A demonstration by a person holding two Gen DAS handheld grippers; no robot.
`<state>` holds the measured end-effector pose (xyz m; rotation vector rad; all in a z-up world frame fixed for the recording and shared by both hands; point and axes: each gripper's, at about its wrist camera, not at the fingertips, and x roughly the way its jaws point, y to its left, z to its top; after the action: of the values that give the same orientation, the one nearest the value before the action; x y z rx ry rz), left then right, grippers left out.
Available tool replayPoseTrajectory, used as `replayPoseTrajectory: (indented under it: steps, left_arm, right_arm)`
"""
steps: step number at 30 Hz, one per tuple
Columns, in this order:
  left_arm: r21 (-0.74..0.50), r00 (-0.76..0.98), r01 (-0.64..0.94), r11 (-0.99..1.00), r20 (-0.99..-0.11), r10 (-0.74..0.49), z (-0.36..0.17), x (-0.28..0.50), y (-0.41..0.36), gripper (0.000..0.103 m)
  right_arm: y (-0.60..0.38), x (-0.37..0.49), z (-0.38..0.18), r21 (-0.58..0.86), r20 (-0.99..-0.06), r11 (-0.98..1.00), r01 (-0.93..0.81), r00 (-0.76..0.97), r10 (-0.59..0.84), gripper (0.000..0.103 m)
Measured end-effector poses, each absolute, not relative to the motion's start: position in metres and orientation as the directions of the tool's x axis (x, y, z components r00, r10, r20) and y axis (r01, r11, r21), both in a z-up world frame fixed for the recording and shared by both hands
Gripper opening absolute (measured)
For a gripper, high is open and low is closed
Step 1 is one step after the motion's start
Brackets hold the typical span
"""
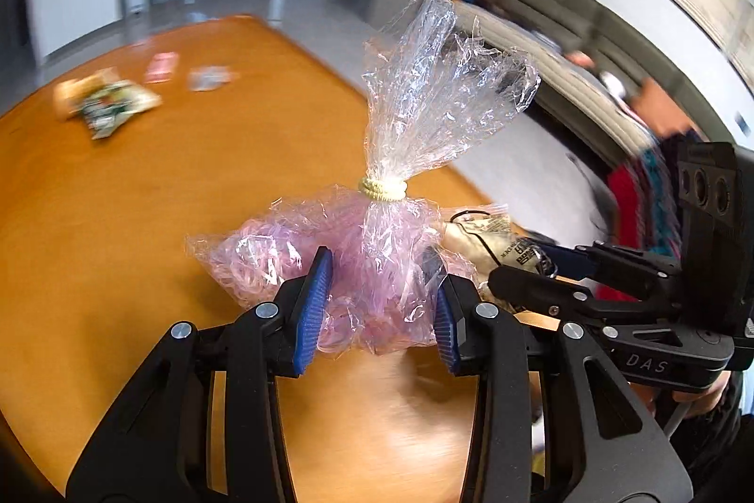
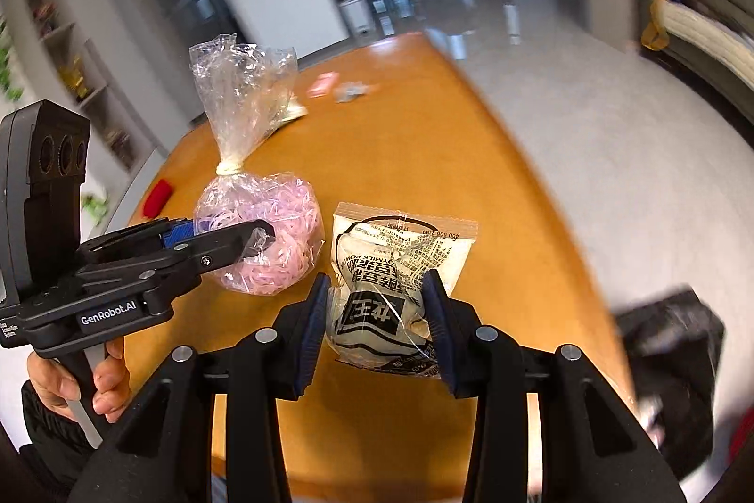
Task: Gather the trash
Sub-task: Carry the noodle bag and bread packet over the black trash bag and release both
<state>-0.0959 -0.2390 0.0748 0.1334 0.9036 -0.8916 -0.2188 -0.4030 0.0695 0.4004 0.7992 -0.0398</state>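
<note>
Orange table [image 1: 118, 220] — left gripper [image 1: 379, 305] clamps pink-filled bag [image 1: 358, 258] (tied); right gripper [image 2: 374, 326] clamps packet [image 2: 400, 267].

Office lobby: tiled floor [image 2: 589, 126], wall shelves [image 2: 70, 45].

Bare table [image 2: 424, 154] ahead, wrappers [image 1: 106, 104] beyond

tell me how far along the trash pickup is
Nothing looks binned yet. In hand: the left claw grips the pink bag and the right claw grips the white packet, both lifted over the table. Left: the wrappers and the red thing lying on the table.
</note>
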Motion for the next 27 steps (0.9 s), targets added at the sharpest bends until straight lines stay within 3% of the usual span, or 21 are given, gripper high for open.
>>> replayPoseTrajectory:
  steps: [11,20,21,22,23,24,27]
  left_arm:
    - [-0.258,0.042,0.896,0.36,-0.76,-0.649,0.056,-0.188,-0.381,0.039]
    - [-0.229,-0.096,0.961,0.157,-0.805,-0.585,0.035,-0.26,-0.459,0.042]
    - [-0.228,-0.109,0.964,0.14,-0.811,-0.575,0.032,-0.264,-0.465,0.047]
    - [-0.213,-0.103,0.968,0.133,-0.82,-0.562,0.03,-0.268,-0.47,0.063]
    - [-0.177,-0.068,0.973,0.145,-0.828,-0.556,0.029,-0.273,-0.472,0.078]
    - [-0.127,-0.012,0.978,0.168,-0.83,-0.558,0.03,-0.277,-0.474,0.096]
    - [-0.095,0.017,0.983,0.157,-0.804,-0.595,0.037,-0.28,-0.468,0.097]
  right_arm:
    - [-0.498,-0.36,0.048,0.358,-0.72,0.782,0.51,0.684,-0.116,0.042]
    - [-0.56,-0.431,0.029,0.356,-0.755,0.619,0.7,0.606,-0.251,0.043]
    - [-0.561,-0.433,0.029,0.345,-0.762,0.6,0.722,0.589,-0.269,0.052]
    - [-0.564,-0.437,0.029,0.324,-0.772,0.575,0.751,0.561,-0.298,0.061]
    - [-0.568,-0.444,0.03,0.299,-0.776,0.534,0.791,0.527,-0.347,0.078]
    - [-0.568,-0.452,0.032,0.3,-0.765,0.516,0.802,0.526,-0.372,0.08]
    - [-0.572,-0.456,0.036,0.324,-0.742,0.519,0.791,0.553,-0.379,0.08]
